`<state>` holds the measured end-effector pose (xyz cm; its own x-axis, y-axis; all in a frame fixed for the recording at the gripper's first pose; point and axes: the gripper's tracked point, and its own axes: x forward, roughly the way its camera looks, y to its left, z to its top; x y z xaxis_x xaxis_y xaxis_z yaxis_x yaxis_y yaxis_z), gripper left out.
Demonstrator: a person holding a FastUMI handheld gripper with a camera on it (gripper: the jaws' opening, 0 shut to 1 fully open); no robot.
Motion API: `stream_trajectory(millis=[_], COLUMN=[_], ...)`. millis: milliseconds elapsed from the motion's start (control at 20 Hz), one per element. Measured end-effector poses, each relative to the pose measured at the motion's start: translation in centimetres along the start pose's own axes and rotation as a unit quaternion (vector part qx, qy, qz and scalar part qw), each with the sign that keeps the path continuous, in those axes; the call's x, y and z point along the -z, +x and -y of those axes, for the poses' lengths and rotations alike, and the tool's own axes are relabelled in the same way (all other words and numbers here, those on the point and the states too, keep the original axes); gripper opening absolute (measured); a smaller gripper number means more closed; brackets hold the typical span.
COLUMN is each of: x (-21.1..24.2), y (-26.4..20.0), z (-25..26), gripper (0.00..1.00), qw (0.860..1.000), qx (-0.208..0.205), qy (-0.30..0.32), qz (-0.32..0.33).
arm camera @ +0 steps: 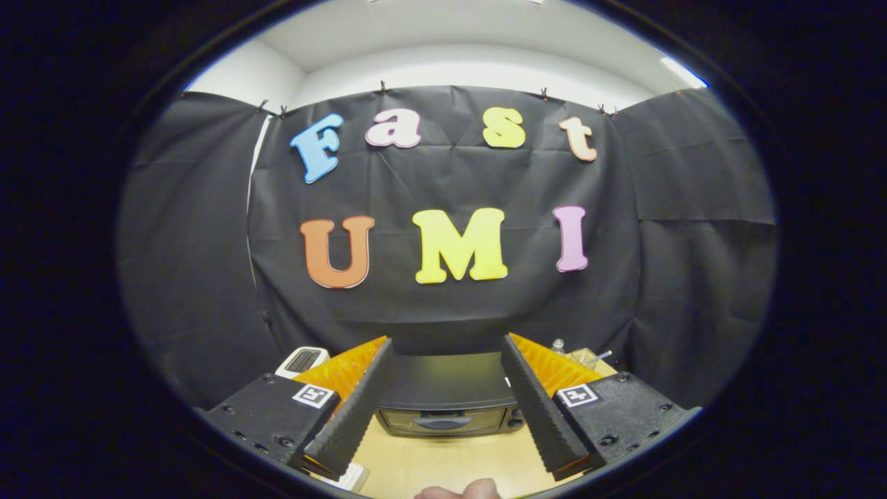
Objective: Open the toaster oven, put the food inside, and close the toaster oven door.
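A dark toaster oven (447,402) stands on the wooden table (443,464), straight ahead and beyond my fingers. Its glass door with a curved handle (443,421) faces me and is closed. My gripper (449,350) is held high above the table, open wide, with nothing between the fingers. The oven shows in the gap between the two fingers (353,409). A rounded pinkish item (459,491), perhaps the food or part of a hand, shows at the near edge of the table; I cannot tell which.
A white device (303,360) sits left of the oven, behind the left finger. A small bottle and clear items (578,355) stand at the right behind the right finger. A white card (350,477) lies on the table near the left finger. Black cloth walls the booth.
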<state>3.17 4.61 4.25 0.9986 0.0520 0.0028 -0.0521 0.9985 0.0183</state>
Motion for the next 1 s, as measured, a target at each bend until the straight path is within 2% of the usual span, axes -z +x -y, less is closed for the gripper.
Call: stream_trajectory(millis=[150,550,1000], x=[1.0,0.8,2.0], y=[-2.5,-5.3,-4.7], z=[0.2,2.8,-0.3], gripper=[1.00,1.00,1.00], qw=[0.999,0.999,0.999], qx=[0.006,0.036,0.003], qy=[0.032,0.030,0.035], qz=[-0.009,0.003,-0.013])
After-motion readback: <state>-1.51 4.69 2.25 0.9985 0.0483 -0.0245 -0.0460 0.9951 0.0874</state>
